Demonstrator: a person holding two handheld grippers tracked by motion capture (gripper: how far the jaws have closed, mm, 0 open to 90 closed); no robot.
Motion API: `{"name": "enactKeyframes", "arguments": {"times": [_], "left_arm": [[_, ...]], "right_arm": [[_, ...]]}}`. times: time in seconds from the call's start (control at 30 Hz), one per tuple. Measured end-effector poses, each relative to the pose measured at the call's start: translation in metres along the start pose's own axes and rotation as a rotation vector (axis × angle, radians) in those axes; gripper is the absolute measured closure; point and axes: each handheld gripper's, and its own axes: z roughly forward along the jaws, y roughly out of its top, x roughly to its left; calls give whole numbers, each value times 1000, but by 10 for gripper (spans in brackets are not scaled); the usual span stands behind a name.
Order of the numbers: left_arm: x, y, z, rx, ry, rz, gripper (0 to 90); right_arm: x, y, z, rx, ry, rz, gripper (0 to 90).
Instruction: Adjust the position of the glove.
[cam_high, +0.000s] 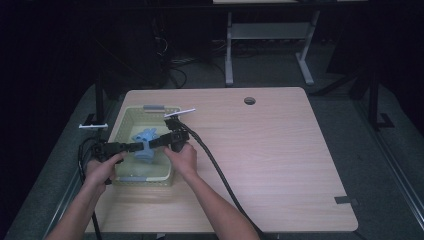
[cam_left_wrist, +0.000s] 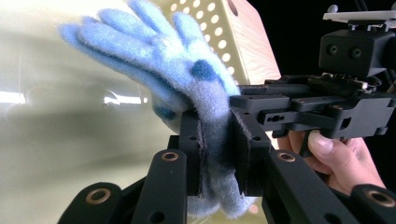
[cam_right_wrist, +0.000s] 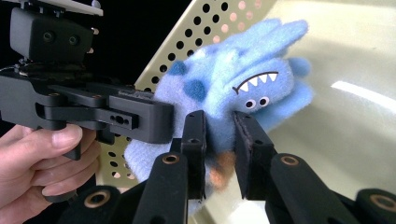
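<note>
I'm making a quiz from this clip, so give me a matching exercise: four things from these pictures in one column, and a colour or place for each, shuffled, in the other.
Things:
1. glove
2. basket
3. table
4. left gripper

Colour or place:
A. light wood, with a round hole near its far edge
B. fuzzy blue, with a toothy monster face
C. pale yellow, with perforated walls, at the table's left side
D. black, jaws shut on the glove's cuff

Pairs: 1-B, 2-C, 3-A, 4-D
</note>
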Motion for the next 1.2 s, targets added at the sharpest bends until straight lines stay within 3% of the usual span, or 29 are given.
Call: {"name": "enactKeyframes", "arguments": {"times": [0.13, 0.37, 0.63, 0.73, 0.83, 1.07, 1.2], "left_arm": [[1, -1, 1, 3, 5, -1, 753], [1, 0, 2, 13, 53, -6, 756], [-2, 4, 11, 79, 162, 25, 756], [-7, 6, 18, 124, 225, 21, 755], [-6, 7, 23, 146, 253, 11, 754], [-5, 11, 35, 202, 384, 15, 734], [-5, 13, 39, 235, 438, 39, 696]], "right_arm": [[0, -1, 1, 8, -12, -15, 749], [0, 0, -2, 9, -54, -29, 738], [3, 2, -12, -10, -34, -36, 725], [5, 1, -16, -21, -30, -50, 723], [6, 0, -24, -34, -23, -58, 723], [7, -3, -43, -67, 10, -43, 722], [9, -5, -49, -81, 18, -51, 721]]}}
